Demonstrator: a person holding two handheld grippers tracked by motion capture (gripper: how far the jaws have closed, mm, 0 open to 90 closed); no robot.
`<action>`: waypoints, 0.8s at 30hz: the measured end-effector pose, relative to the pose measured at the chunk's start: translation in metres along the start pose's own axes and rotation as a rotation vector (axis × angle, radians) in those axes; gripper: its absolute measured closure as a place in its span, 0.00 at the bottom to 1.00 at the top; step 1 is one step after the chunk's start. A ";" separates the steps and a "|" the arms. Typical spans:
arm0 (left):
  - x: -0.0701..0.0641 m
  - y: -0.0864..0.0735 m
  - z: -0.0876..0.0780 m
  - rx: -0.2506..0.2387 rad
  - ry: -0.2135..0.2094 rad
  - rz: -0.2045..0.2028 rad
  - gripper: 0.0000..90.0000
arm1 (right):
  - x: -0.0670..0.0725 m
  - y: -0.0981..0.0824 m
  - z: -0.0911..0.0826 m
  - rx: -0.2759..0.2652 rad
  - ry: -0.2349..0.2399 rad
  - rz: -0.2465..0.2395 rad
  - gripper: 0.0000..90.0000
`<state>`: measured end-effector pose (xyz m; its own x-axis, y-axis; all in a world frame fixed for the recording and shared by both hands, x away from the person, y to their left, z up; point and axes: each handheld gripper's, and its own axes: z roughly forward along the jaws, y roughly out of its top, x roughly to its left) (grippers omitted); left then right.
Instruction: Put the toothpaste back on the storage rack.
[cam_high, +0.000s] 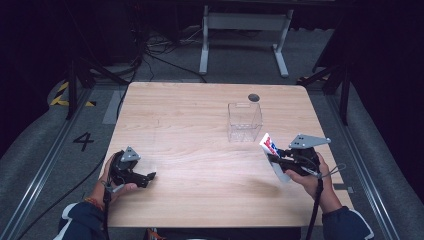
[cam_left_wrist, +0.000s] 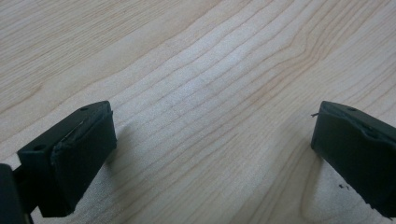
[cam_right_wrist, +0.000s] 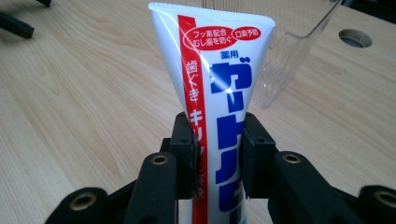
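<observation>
Right gripper has its jaws pinched on the toothpaste tube, crimped end up, above the table just short of the clear plastic container. A soft tube could slide or tilt in that pinch and clip the container's rim. Left gripper rests low, jaws spread, nothing between.

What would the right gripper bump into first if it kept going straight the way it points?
Probably the clear plastic container, just beyond the toothpaste tube that the right gripper holds; depth is hard to judge.
</observation>
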<state>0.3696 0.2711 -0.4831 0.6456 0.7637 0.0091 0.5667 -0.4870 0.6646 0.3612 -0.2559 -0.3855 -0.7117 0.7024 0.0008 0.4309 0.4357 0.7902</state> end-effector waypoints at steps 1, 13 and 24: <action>0.000 0.000 0.000 0.000 0.000 0.000 0.00 | 0.000 0.000 0.000 0.000 0.000 0.000 0.79; 0.001 0.000 0.000 0.000 0.001 0.008 0.00 | -0.005 0.023 -0.008 -0.075 -0.015 -0.006 0.79; 0.001 0.001 0.000 0.000 -0.001 0.008 0.00 | -0.006 0.039 -0.008 -0.111 -0.015 -0.030 0.79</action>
<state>0.3706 0.2714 -0.4830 0.6508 0.7591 0.0140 0.5614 -0.4936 0.6642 0.3778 -0.2474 -0.3493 -0.7146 0.6988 -0.0321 0.3448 0.3918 0.8530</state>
